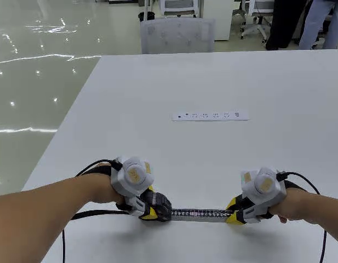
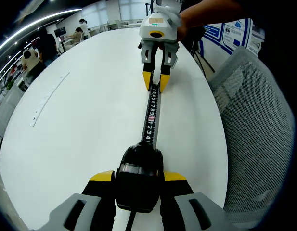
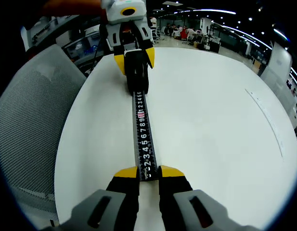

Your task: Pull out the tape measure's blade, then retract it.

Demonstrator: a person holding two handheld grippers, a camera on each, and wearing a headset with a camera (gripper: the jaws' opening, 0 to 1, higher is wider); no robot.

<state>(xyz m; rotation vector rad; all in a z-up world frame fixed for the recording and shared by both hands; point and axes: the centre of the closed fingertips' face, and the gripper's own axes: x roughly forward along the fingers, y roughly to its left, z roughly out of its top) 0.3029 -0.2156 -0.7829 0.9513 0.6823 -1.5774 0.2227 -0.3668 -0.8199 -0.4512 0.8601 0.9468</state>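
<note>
A black tape measure case (image 2: 138, 175) sits between the yellow-tipped jaws of my left gripper (image 2: 138, 177), which is shut on it. Its blade (image 2: 151, 115) runs straight out over the white table to my right gripper (image 2: 155, 82), shut on the blade's end. In the right gripper view the blade (image 3: 142, 139) lies flat with its numbers showing, its tip pinched in my right gripper (image 3: 148, 172), and the case (image 3: 136, 67) is held by the left gripper (image 3: 134, 60) at the far end. In the head view the case (image 1: 158, 207), blade (image 1: 200, 213), left gripper (image 1: 149, 208) and right gripper (image 1: 234, 213) sit near the table's front edge.
A white power strip (image 1: 210, 116) lies flat mid-table. A grey mesh chair (image 1: 177, 35) stands at the far edge, another chair (image 2: 254, 130) beside the near edge. Cables (image 1: 86, 215) trail from both grippers. People stand in the background (image 1: 300, 22).
</note>
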